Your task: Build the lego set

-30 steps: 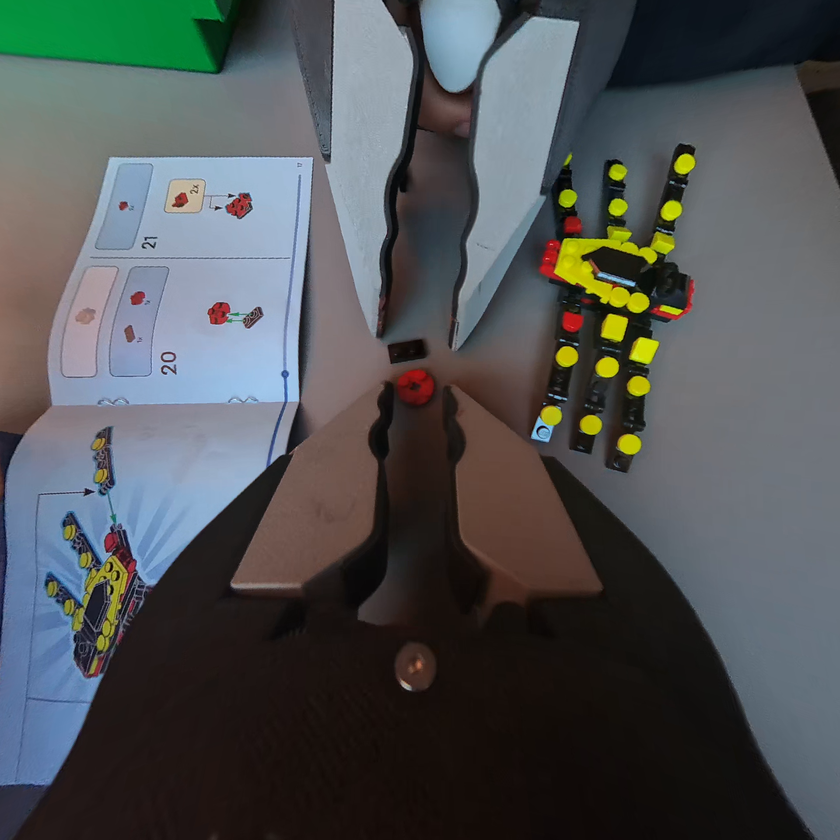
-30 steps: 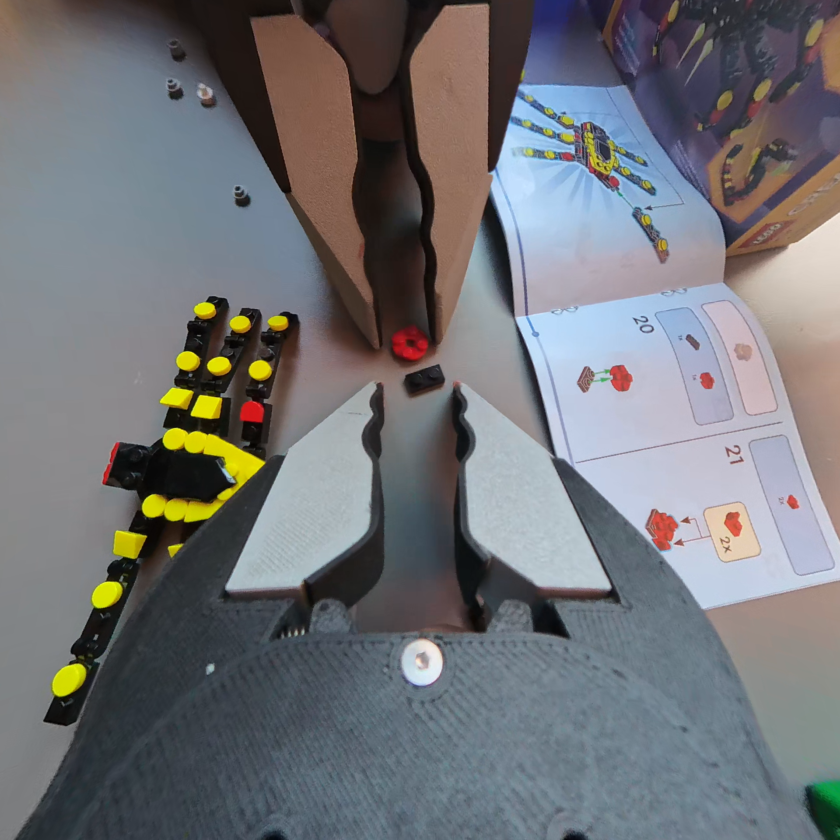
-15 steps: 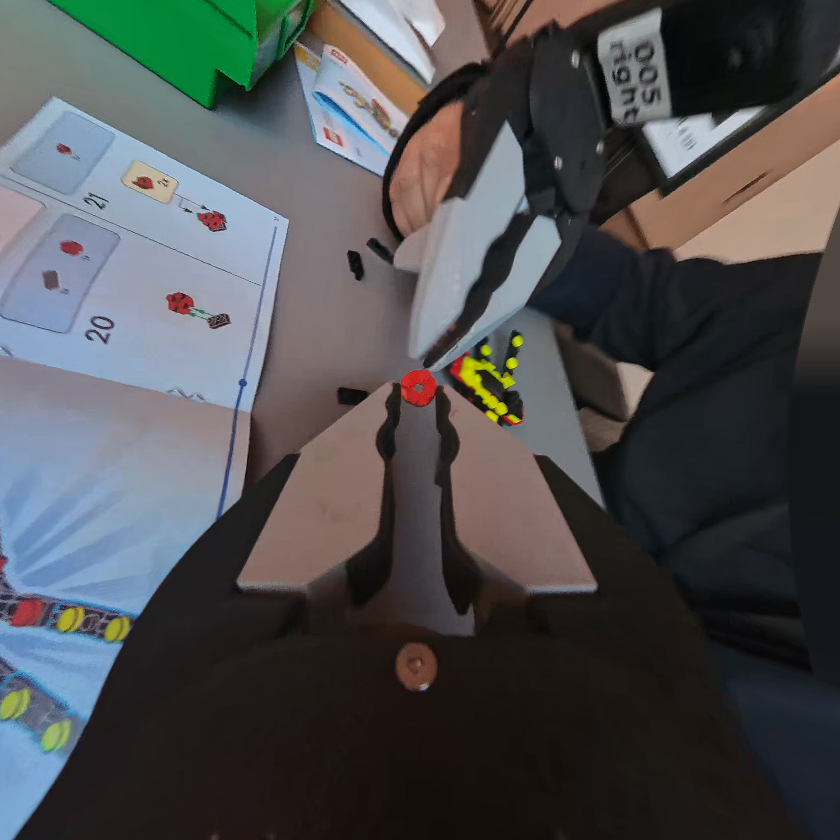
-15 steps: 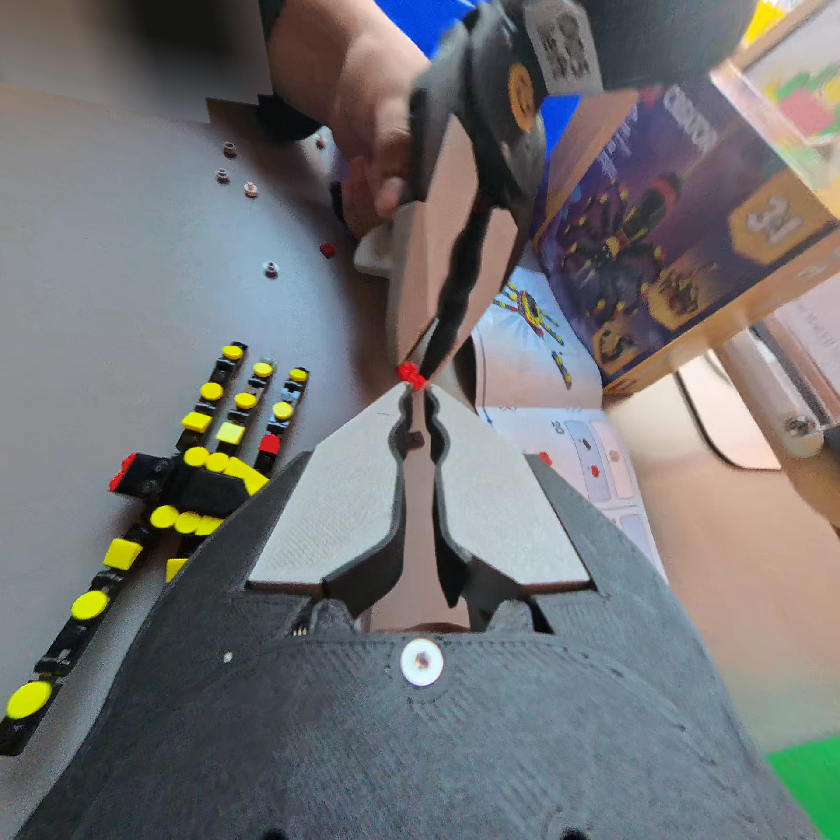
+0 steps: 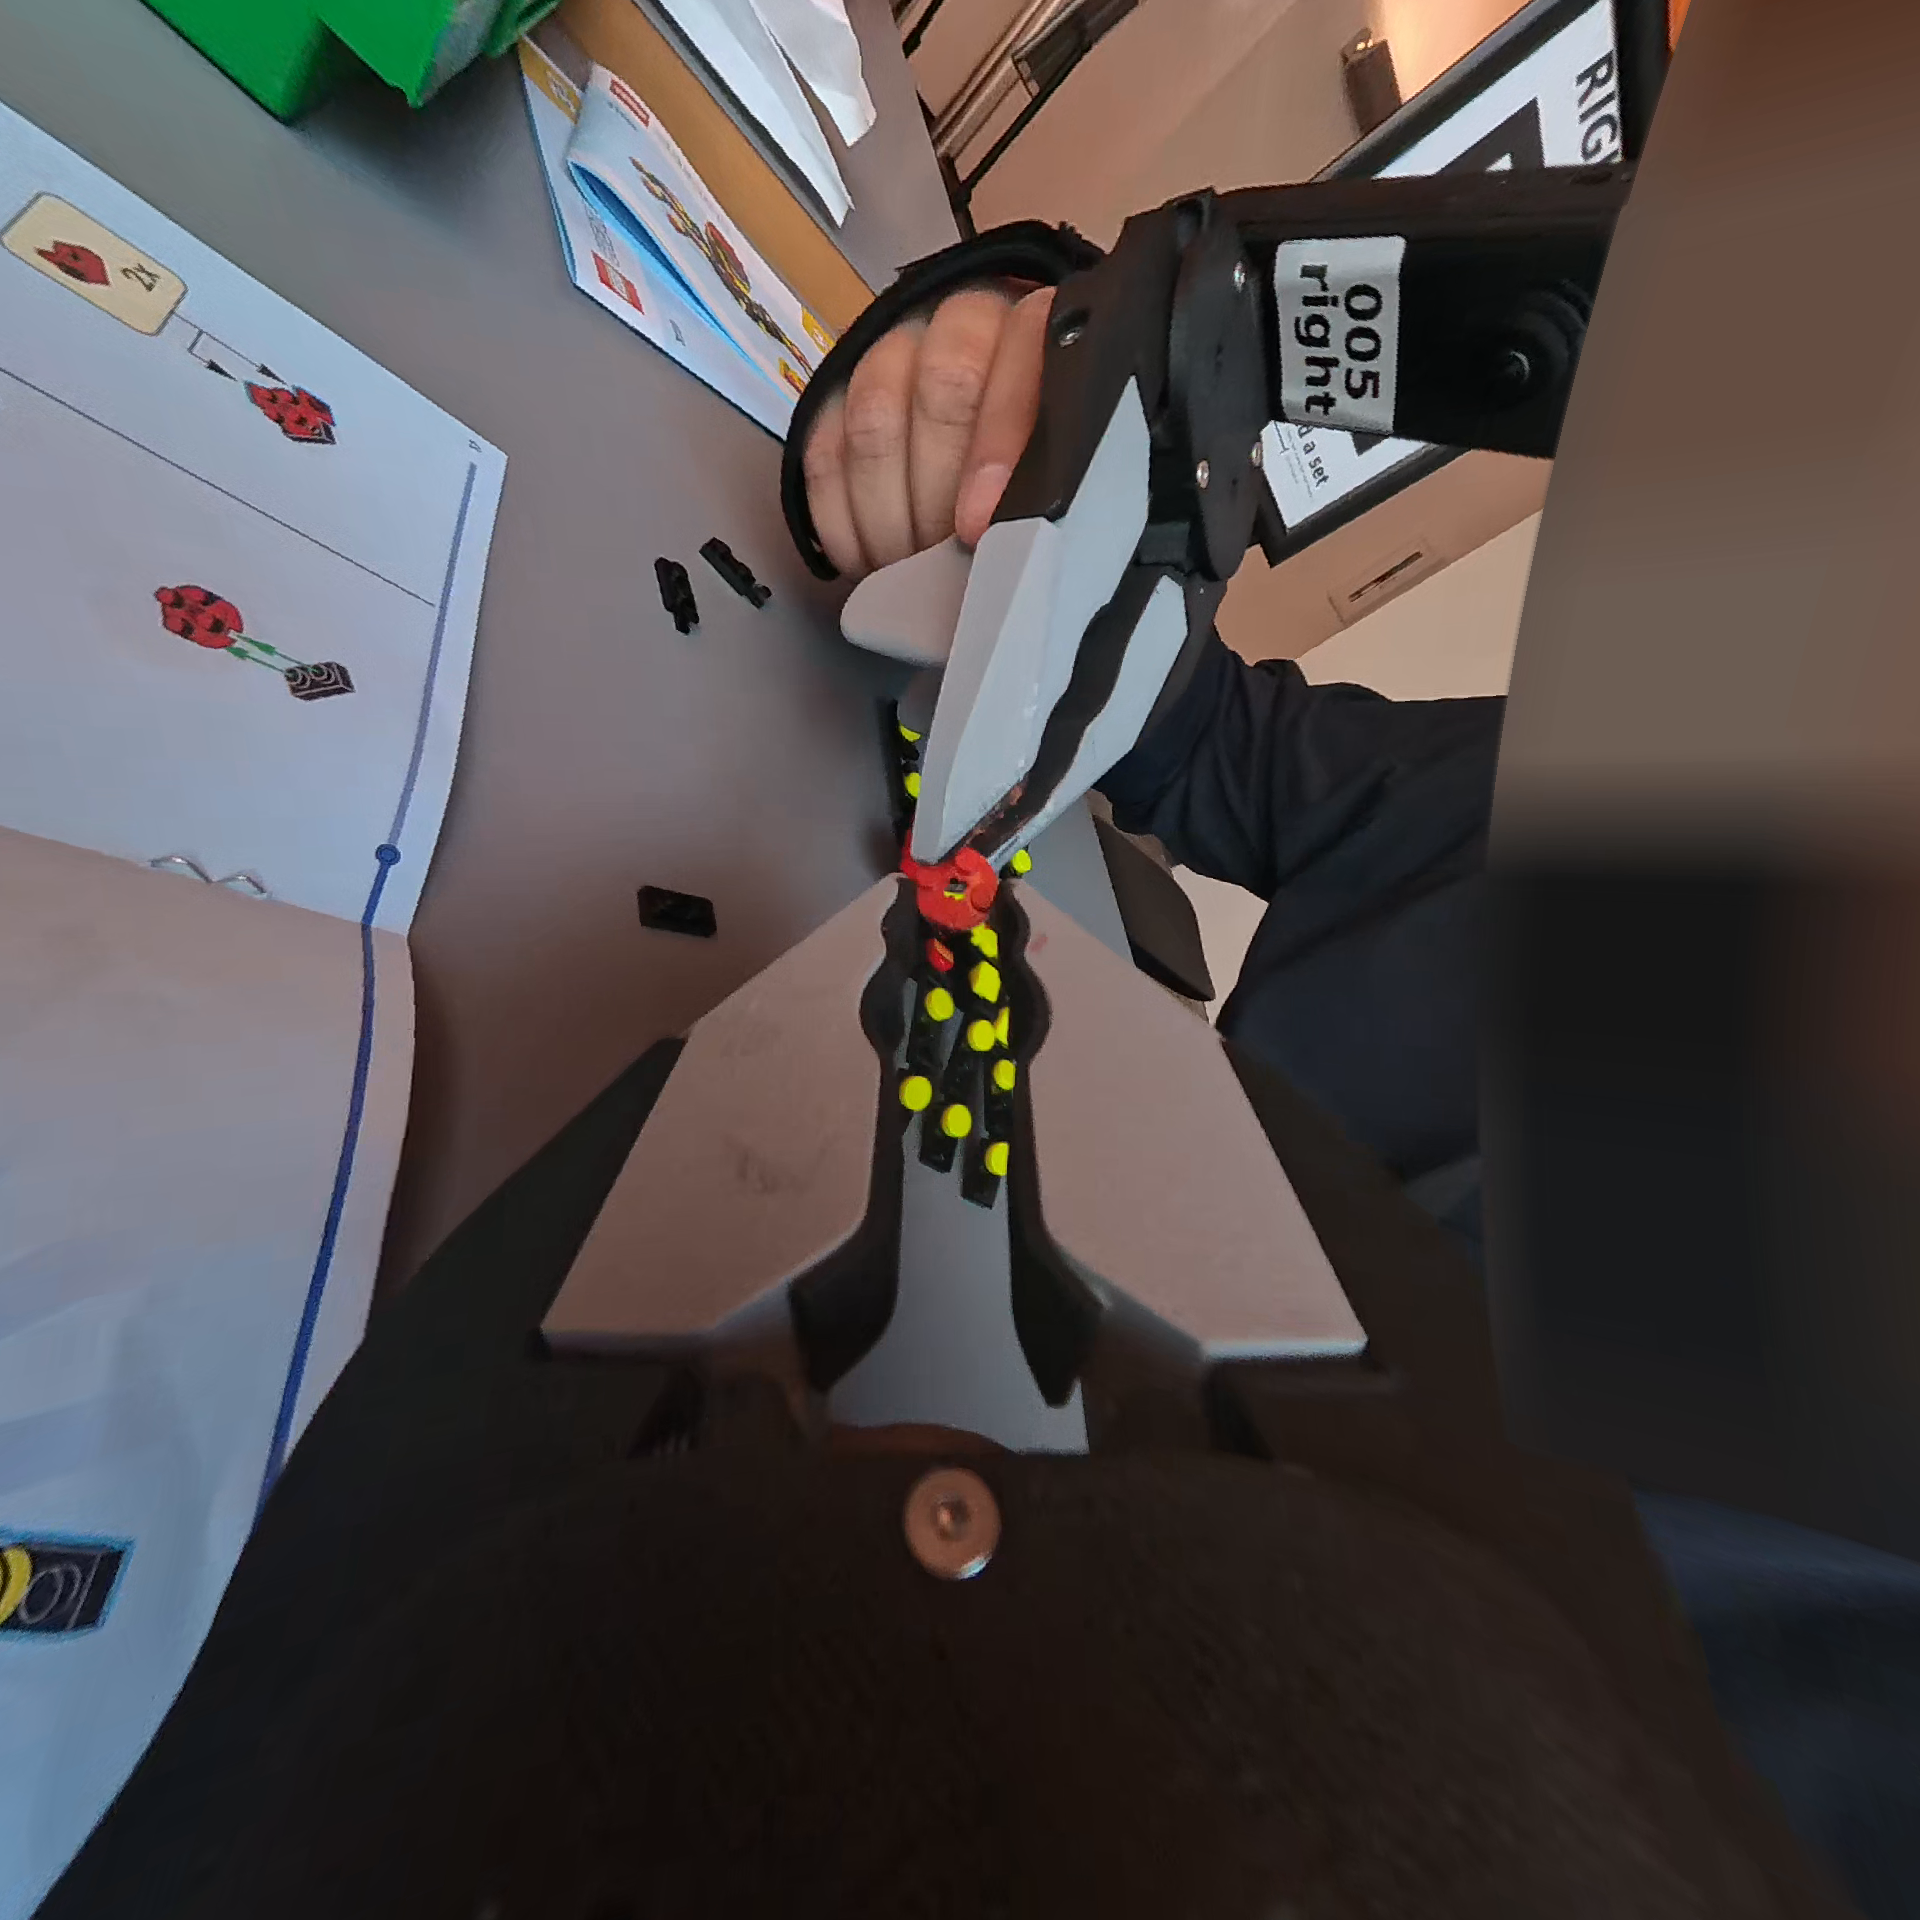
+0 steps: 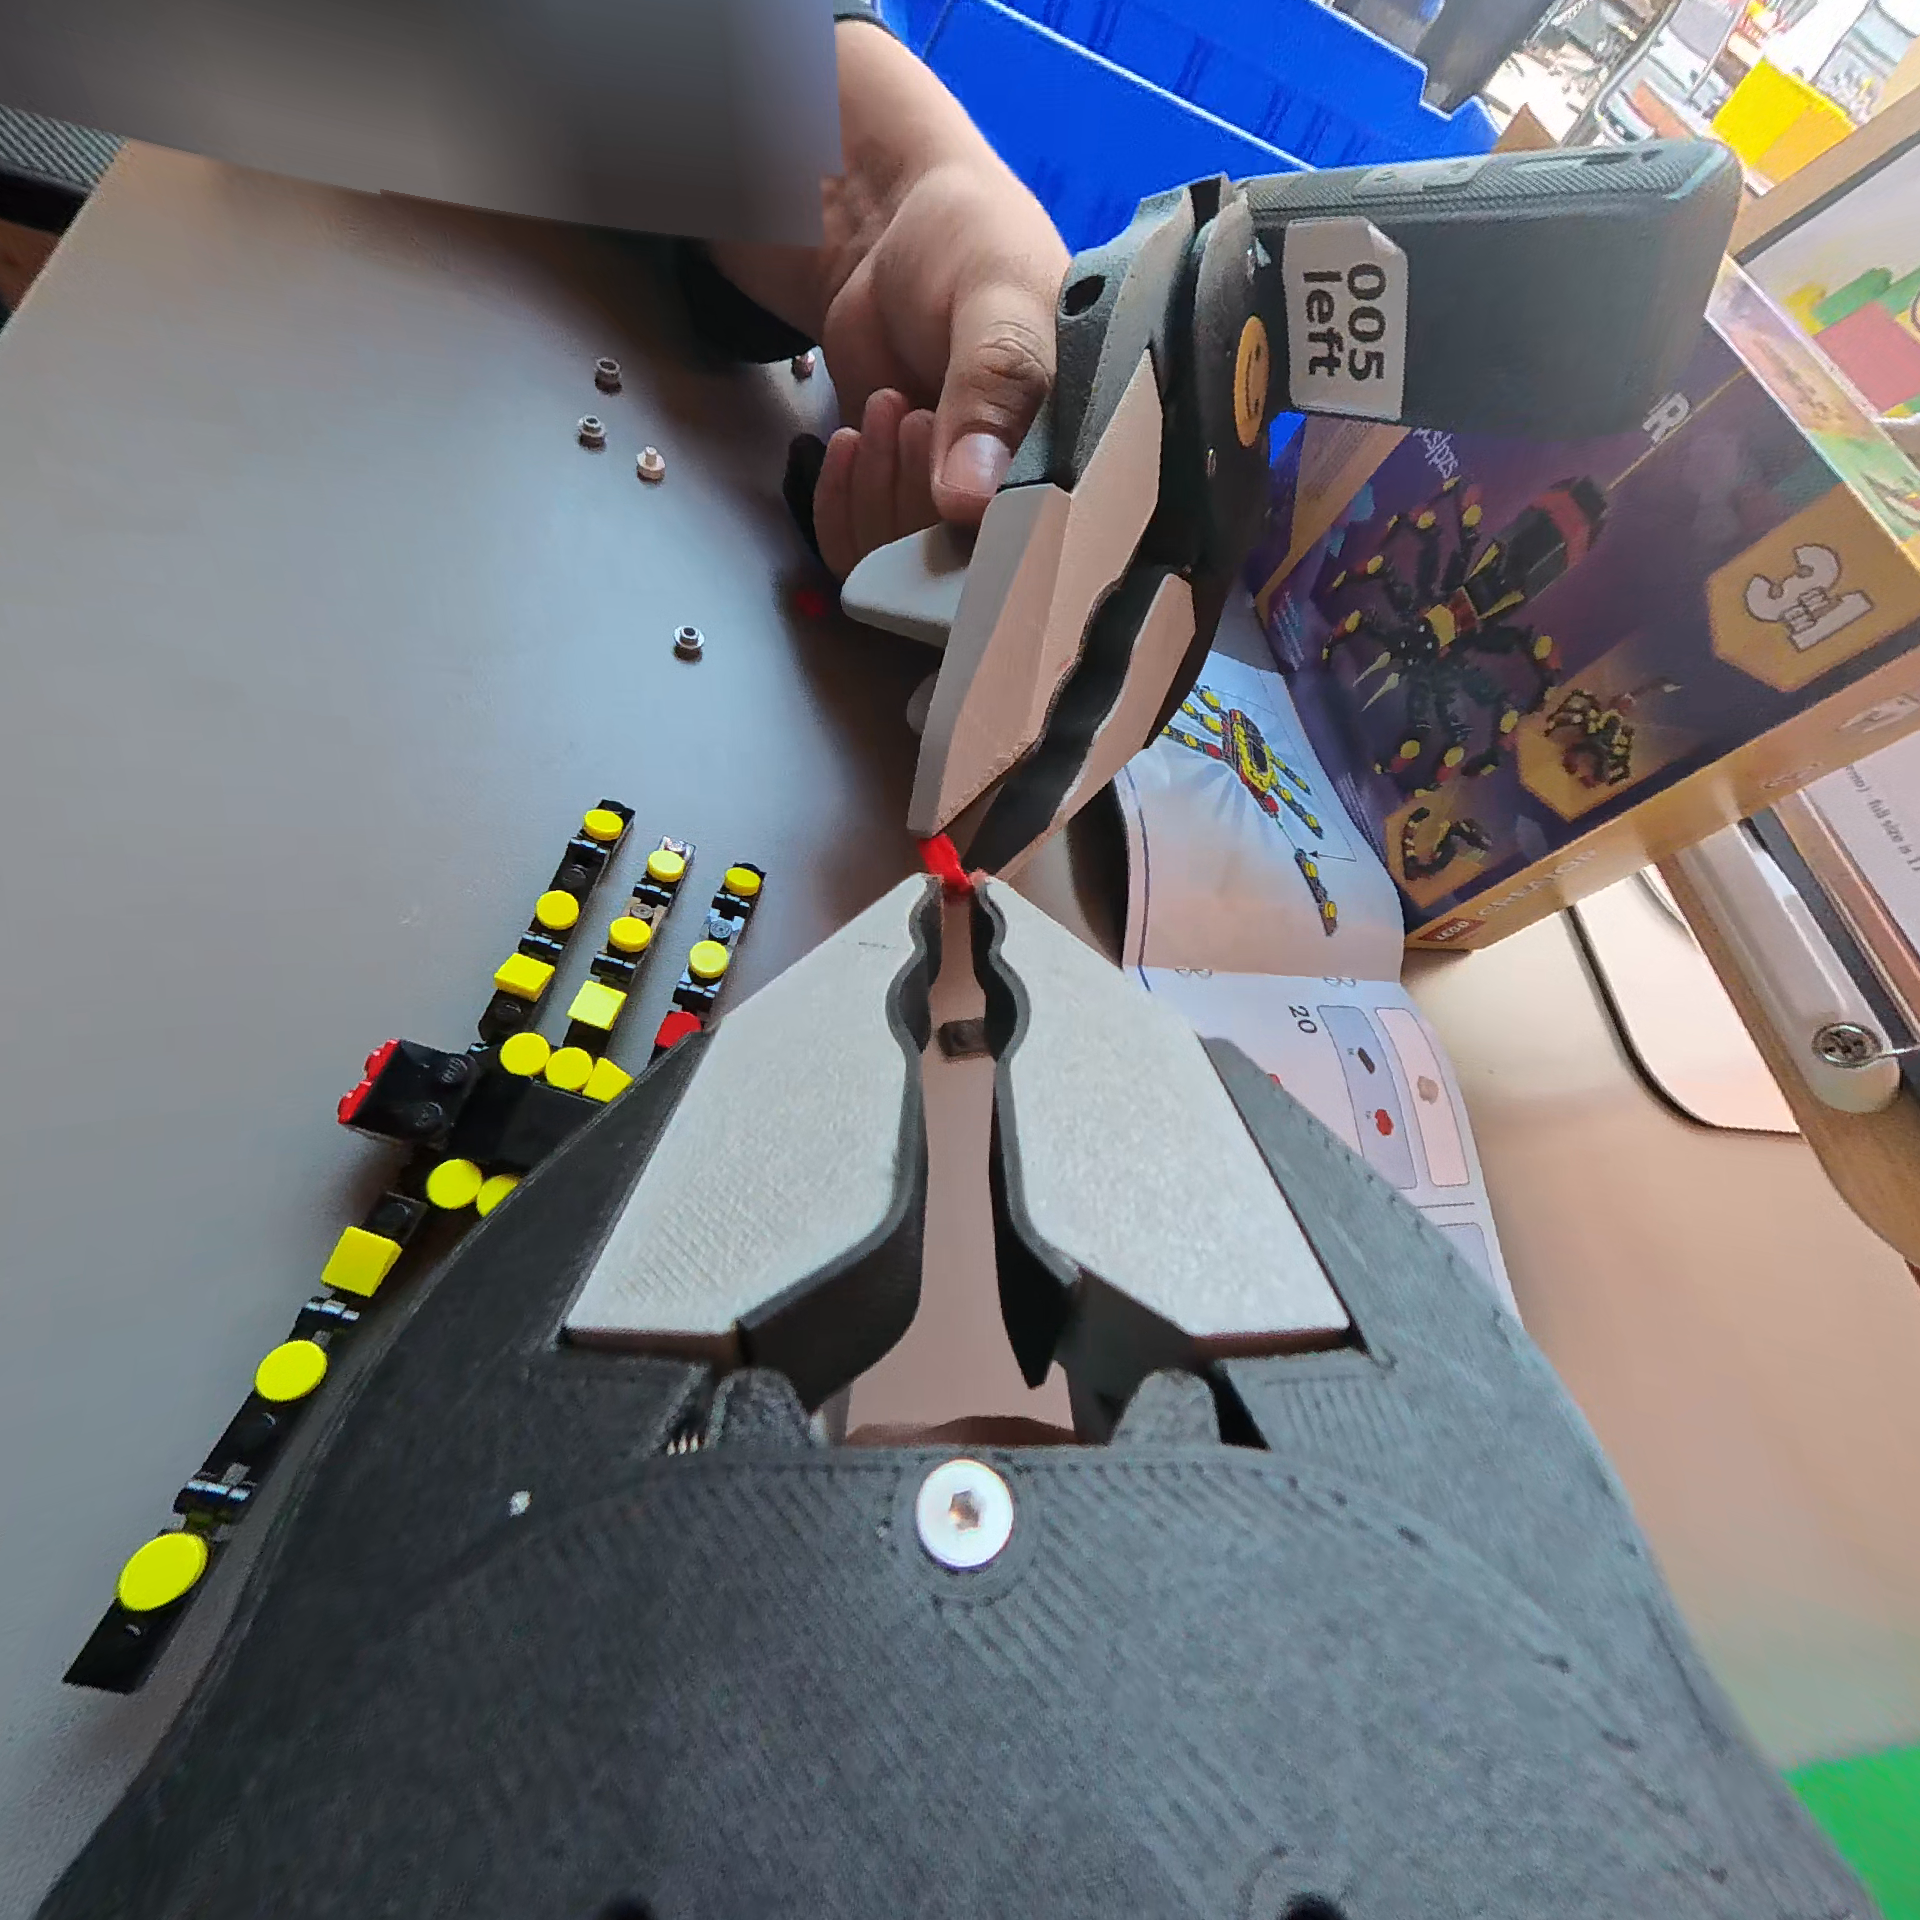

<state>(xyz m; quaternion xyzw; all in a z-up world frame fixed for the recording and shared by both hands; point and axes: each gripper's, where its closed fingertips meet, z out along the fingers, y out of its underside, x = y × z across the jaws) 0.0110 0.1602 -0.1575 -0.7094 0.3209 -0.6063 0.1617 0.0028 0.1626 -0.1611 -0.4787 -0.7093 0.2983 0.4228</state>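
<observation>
A small red round piece [image 5: 951, 891] is held in the air between both grippers, which meet tip to tip. My left gripper [image 5: 951, 902] is shut on it. My right gripper [image 6: 954, 891] is closed to a narrow gap and grips the piece's [image 6: 948, 860] other edge. In the left wrist view the right gripper [image 5: 971, 847] comes down from the upper right. A small black plate [image 5: 675, 911] lies on the table below; it shows through my right fingers' gap [image 6: 961, 1036]. The black and yellow spider model [image 6: 520, 1060] lies flat on the table.
The open instruction booklet [image 5: 208, 623] lies left of my left gripper. The set's box [image 6: 1558, 665] stands behind it. Two small black pieces [image 5: 675, 594] and several small grey studs [image 6: 686, 639] lie loose. A green box [image 5: 312, 52] and a second booklet [image 5: 675, 260] lie farther off. My two grippers' fingertips are within a few centimetres of each other. My left tips are roughly 5 cm from the small black plate [image 5: 675, 911].
Both grippers shut and rose from the table. The left took the red round piece up. The right's tips closed in on it. The black plate stayed on the table.
</observation>
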